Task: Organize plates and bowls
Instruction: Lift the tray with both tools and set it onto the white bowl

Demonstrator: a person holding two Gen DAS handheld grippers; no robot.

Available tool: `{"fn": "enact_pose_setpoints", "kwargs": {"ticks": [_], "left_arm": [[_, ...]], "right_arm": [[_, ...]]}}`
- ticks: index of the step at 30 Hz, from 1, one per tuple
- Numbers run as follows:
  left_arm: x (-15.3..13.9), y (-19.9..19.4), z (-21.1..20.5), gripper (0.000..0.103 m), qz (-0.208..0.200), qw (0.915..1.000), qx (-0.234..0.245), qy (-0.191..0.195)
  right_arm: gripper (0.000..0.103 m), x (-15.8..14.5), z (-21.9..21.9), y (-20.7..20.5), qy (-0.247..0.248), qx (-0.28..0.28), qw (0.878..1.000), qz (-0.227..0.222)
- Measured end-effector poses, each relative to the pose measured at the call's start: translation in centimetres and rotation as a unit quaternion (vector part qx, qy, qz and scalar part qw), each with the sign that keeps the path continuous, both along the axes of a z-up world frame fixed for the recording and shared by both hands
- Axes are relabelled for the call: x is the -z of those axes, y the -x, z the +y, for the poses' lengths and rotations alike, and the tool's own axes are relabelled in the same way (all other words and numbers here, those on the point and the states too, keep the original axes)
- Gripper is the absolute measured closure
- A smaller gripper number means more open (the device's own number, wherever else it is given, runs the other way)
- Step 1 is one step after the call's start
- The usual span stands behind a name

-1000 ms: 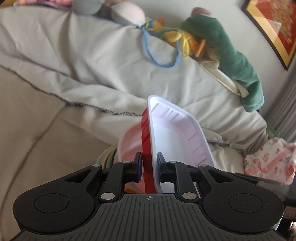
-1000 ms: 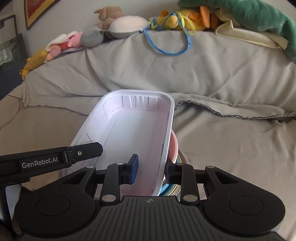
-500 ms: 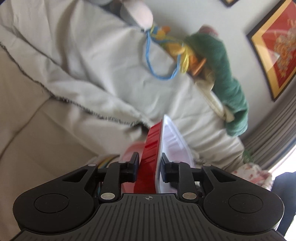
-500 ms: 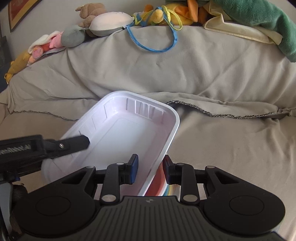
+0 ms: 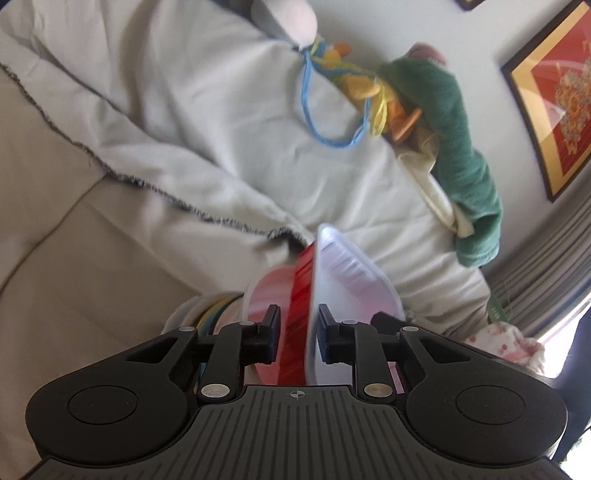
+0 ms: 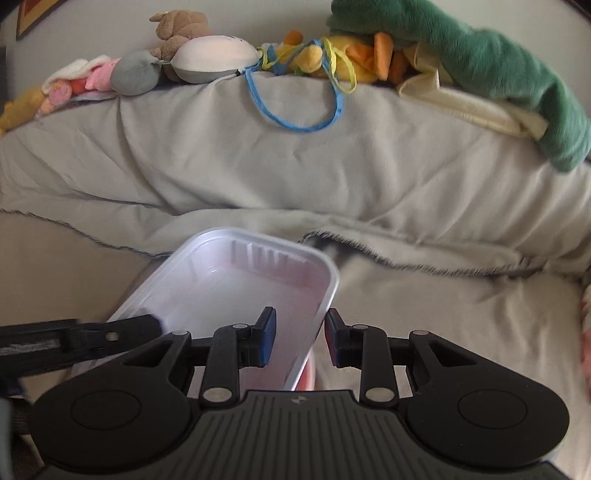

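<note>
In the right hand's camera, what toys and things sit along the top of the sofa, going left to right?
Pink toy → grey toy → brown teddy → white round toy → orange and yellow plush → green plush.

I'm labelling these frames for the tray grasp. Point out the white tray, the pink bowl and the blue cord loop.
white tray (image 6: 236, 291): right wrist view, inner floor.
pink bowl (image 5: 271, 291): left wrist view, outer wall.
blue cord loop (image 6: 295, 127): right wrist view, bottom of the loop.

Soft daylight fills both views, brightest at the blown-out window (image 5: 565, 339) on the left wrist view's right edge. Shadows are faint. Fisheye bending curves the edges, and motion blur smears the green cloth (image 6: 509, 70) and blanket hem (image 5: 207, 210).
</note>
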State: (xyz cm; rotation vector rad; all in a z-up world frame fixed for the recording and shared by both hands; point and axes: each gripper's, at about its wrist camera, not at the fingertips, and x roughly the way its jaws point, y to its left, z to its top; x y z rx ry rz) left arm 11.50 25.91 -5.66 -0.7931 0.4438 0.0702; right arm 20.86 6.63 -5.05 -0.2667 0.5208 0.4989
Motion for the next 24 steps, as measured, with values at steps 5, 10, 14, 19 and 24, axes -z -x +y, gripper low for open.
{"fn": "enact_pose_setpoints", "kwargs": {"ticks": [5, 10, 14, 19, 24], "left_arm": [[-1.0, 1.8, 1.3, 0.079, -0.019, 0.9997, -0.013, 0.007], [-0.6, 1.7, 1.8, 0.080, -0.011, 0.9993, 0.011, 0.035], [-0.6, 1.7, 1.6, 0.080, -0.009, 0.9992, 0.017, 0.034], [-0.4, 1.7, 1.5, 0.081, -0.002, 0.9991, 0.025, 0.034], [-0.5, 1.7, 1.1, 0.081, 0.006, 0.9988, 0.039, 0.029]], "right_arm": [[0.075, 0.0, -0.4, -0.5, -0.012, 0.000, 1.000, 0.023], [0.075, 0.2, -1.3, 0.2, -0.030, -0.005, 0.998, 0.051], [0.075, 0.2, -0.4, 0.5, -0.030, -0.020, 0.998, 0.051], [0.075, 0.1, 0.0, 0.6, -0.026, -0.022, 0.998, 0.045], [0.075, 0.1, -0.4, 0.9, -0.027, -0.020, 0.998, 0.048]]}}
